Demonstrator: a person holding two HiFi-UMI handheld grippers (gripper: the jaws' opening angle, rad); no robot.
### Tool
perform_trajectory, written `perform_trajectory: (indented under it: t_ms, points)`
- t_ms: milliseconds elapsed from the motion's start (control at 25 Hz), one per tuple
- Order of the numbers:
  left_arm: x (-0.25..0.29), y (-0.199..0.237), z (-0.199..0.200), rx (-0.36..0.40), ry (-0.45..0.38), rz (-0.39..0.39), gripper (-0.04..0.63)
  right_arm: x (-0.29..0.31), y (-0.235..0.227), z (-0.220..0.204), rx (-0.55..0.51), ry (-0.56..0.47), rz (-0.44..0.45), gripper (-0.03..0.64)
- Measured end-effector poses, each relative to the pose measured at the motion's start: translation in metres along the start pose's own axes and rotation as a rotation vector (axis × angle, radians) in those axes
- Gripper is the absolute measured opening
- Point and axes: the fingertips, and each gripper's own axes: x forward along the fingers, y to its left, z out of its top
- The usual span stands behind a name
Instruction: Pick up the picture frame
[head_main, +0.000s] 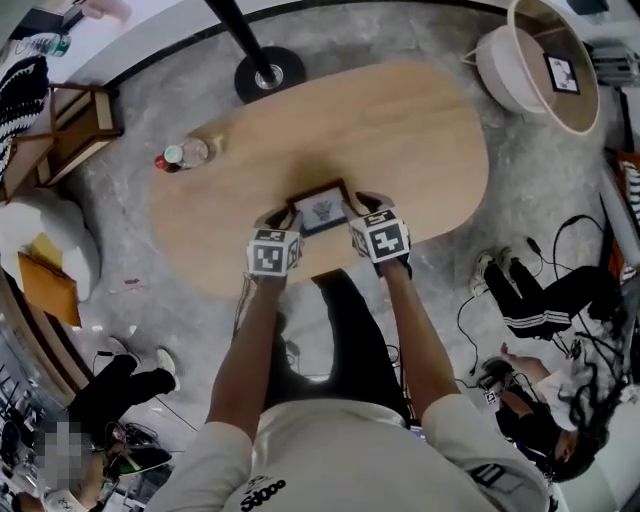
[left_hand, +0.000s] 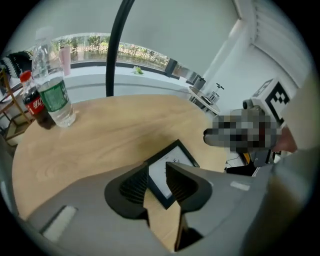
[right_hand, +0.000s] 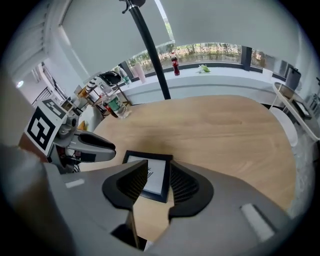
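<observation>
A black-edged picture frame (head_main: 322, 210) with a white print lies flat on the oval wooden table (head_main: 420, 140), close to its near edge. My left gripper (head_main: 281, 219) is at the frame's left end and my right gripper (head_main: 361, 208) at its right end, both pointing steeply down. In the left gripper view the jaws (left_hand: 156, 181) stand open with a corner of the frame (left_hand: 170, 162) between them. In the right gripper view the jaws (right_hand: 159, 181) are open too, and the frame's right edge (right_hand: 152, 172) lies between them. No pad visibly presses on the frame.
A clear water bottle (left_hand: 52, 92) and a cola bottle (left_hand: 32, 100) stand at the table's far left. A black lamp base (head_main: 268, 72) sits beyond the table, a white round basket (head_main: 540, 60) at far right. People sit on the floor at the right (head_main: 540, 300) and lower left (head_main: 120, 390).
</observation>
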Motion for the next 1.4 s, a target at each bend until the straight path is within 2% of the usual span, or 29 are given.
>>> perform_trajectory:
  t_ms: [320, 560, 920, 1080, 1400]
  points:
    - [0.034, 0.018, -0.026, -0.082, 0.032, 0.051, 0.12, 0.048, -0.014, -0.028, 0.028, 0.076, -0.02, 0.146]
    - [0.045, 0.025, -0.033, -0.145, 0.031, 0.101, 0.12, 0.061, -0.017, -0.037, 0.034, 0.109, -0.021, 0.15]
    - [0.05, 0.027, -0.033, -0.193, 0.04, 0.092, 0.115, 0.072, -0.014, -0.043, 0.048, 0.135, -0.034, 0.146]
    - [0.05, 0.029, -0.033, -0.231, 0.034, 0.075, 0.114, 0.073, -0.017, -0.045, 0.059, 0.131, -0.047, 0.101]
    - [0.051, 0.029, -0.032, -0.277, 0.024, 0.068, 0.098, 0.073, -0.017, -0.049, 0.045, 0.147, -0.065, 0.083]
